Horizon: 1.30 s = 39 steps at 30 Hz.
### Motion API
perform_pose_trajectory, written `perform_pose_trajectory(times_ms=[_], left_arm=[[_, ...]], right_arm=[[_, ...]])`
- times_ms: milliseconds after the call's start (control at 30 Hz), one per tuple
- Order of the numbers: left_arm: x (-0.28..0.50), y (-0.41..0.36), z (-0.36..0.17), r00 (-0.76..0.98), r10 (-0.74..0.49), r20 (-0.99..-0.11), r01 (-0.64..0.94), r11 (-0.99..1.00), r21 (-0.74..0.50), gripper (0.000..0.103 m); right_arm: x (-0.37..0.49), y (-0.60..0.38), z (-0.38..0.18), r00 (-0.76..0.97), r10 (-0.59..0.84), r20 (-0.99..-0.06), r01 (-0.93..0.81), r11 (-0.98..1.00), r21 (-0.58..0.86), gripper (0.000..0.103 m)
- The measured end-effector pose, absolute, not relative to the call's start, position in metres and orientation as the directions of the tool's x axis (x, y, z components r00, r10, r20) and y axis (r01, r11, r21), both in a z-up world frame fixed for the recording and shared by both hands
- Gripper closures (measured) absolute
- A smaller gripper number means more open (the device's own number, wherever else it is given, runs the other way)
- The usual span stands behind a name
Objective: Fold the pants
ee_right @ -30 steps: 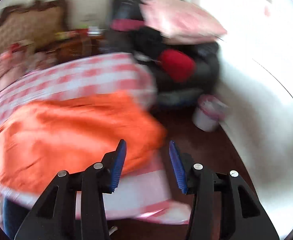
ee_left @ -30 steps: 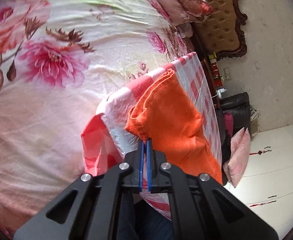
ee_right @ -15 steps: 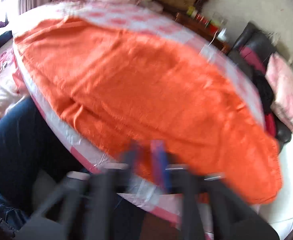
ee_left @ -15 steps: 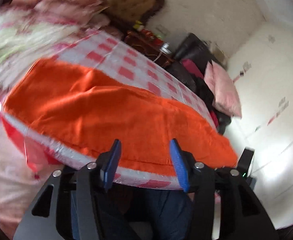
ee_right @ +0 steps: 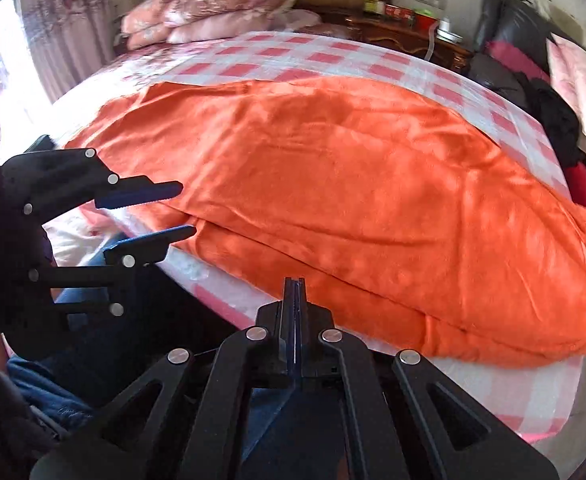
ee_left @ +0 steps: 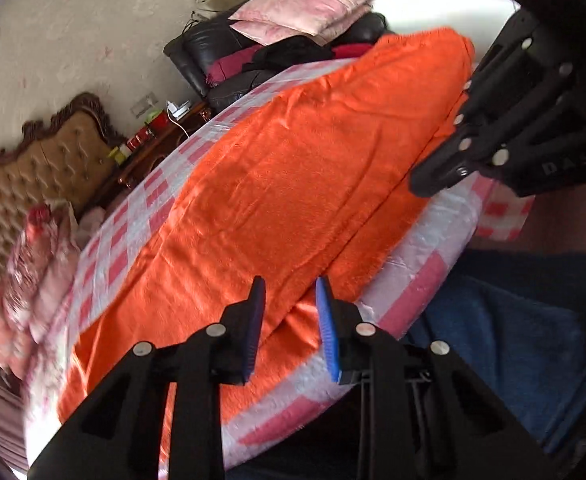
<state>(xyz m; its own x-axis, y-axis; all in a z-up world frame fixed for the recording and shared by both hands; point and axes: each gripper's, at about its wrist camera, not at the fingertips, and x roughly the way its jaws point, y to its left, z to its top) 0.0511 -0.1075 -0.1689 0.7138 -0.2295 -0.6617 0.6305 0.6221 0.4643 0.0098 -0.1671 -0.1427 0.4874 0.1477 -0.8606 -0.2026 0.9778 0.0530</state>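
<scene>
Your left gripper [ee_left: 289, 300] jaws are closing, narrow, around the fuzzy orange pants [ee_left: 293, 168] hem; your right gripper [ee_right: 294, 292] jaws are fully closed at the near pants edge, grip unclear.

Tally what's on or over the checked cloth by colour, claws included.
Orange: 1, the pants, lying on the cloth.
Black: 2, the left claw, its jaws closing with nothing gripped yet, and the right claw, shut at the pants' near edge.
Total: 3.
</scene>
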Motion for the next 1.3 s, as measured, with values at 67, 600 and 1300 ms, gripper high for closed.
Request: perform_pose_trajectory(times_ms=[67,600,1300], left_arm=[[0.054,-0.115,-0.179,0.708,-0.205,-0.675,0.648,0.569,0.506,0.078],[0.036,-0.121,-0.159,0.784,-0.191,-0.590,0.592,0.516,0.619,0.101],[0.021,-0.122,-0.198,0.758,-0.195,-0.623,0.630,0.468,0.620,0.101]], right_arm=[[0.012,-0.175,-0.154,0.465,0.149,-0.872,-0.180,0.981,0.072,0.103],[0.008,-0.195,-0.166,0.486,0.231,-0.843,-0.095,0.973,0.212,0.103],[0.009,-0.274,-0.163,0.577,0.250,-0.778,0.221,0.869,0.443,0.059]])
